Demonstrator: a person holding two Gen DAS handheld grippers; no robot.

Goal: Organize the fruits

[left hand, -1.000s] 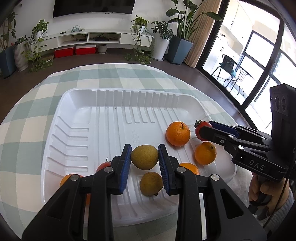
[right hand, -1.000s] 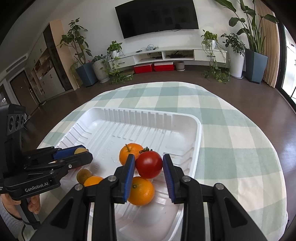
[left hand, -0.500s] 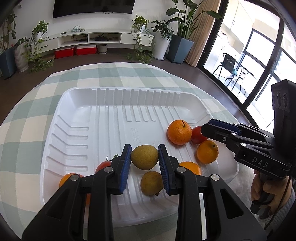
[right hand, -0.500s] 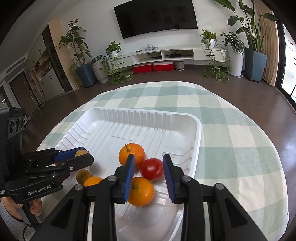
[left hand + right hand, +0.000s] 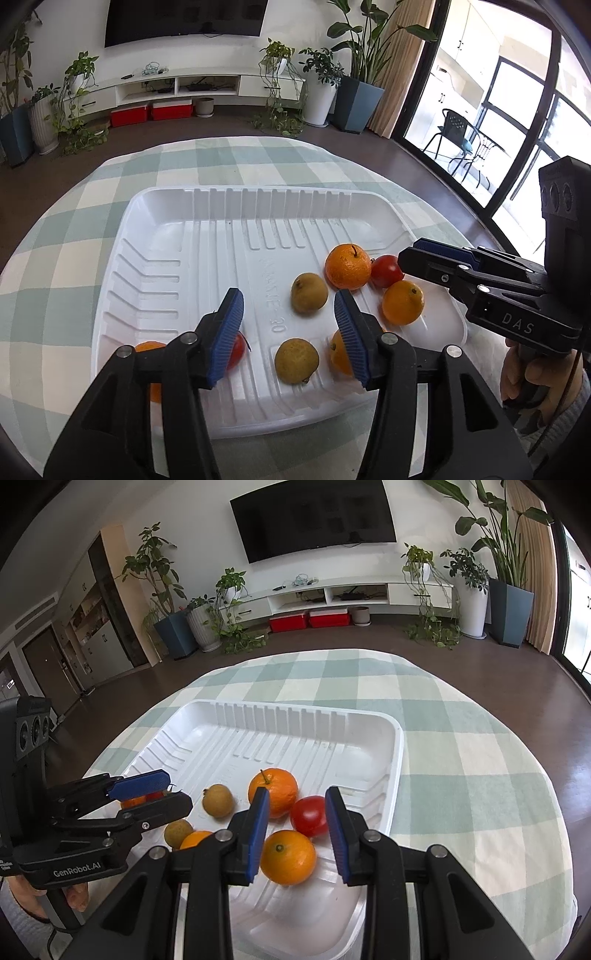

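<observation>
As catalogued: pear (image 5: 308,293), firm, smooth, rollable, rests free in white tray (image 5: 155,221); grip across its middle. Left gripper (image 5: 288,328) jaws opening, empty; right gripper (image 5: 295,830) jaws narrowed, gripping nothing.

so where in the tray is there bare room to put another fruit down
The far half of the tray, from the ribbed back wall to the oranges, and its left side are bare. It is crowded along the near edge and in the right corner around the tomato.
</observation>
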